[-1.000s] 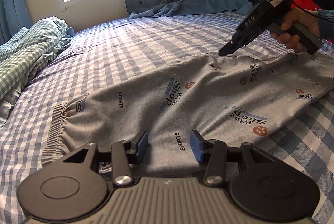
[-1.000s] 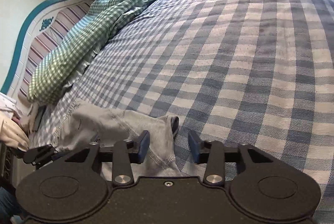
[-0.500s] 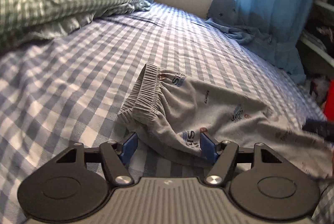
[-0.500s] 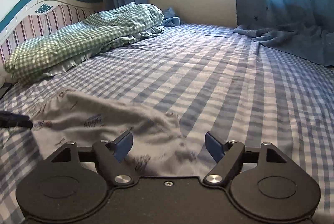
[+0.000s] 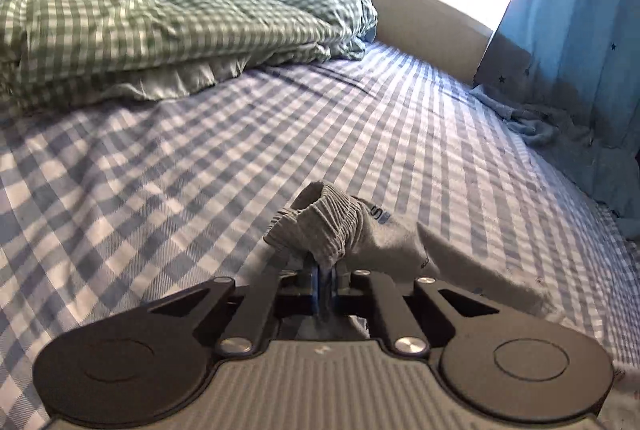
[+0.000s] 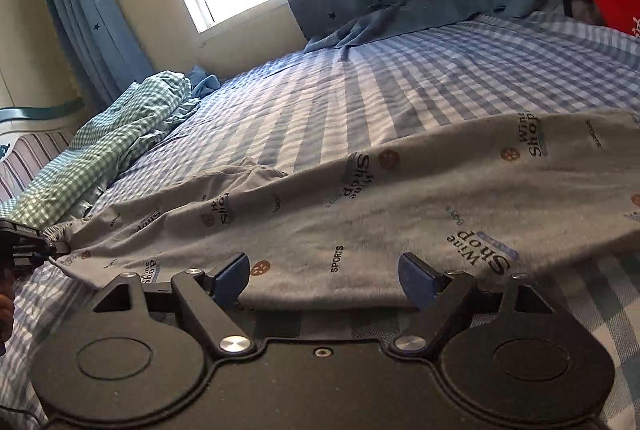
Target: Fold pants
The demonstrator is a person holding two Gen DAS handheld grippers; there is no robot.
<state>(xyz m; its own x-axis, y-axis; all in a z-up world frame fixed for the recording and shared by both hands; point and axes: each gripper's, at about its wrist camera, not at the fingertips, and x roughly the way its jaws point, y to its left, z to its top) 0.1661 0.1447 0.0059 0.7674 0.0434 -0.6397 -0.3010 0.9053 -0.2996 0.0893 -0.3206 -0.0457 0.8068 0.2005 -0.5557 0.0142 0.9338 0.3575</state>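
Pinching pants (image 5: 344, 226) waistband: left hand-held gripper (image 5: 324, 280) shut.

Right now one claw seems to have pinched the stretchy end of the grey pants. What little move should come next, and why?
Probably bring the right gripper down onto the near edge of the pants and close it. The left gripper is already shut on the waistband, while the right one's jaws are opening and hold nothing, the cloth just beyond its fingertips. Folding likely needs both ends held.
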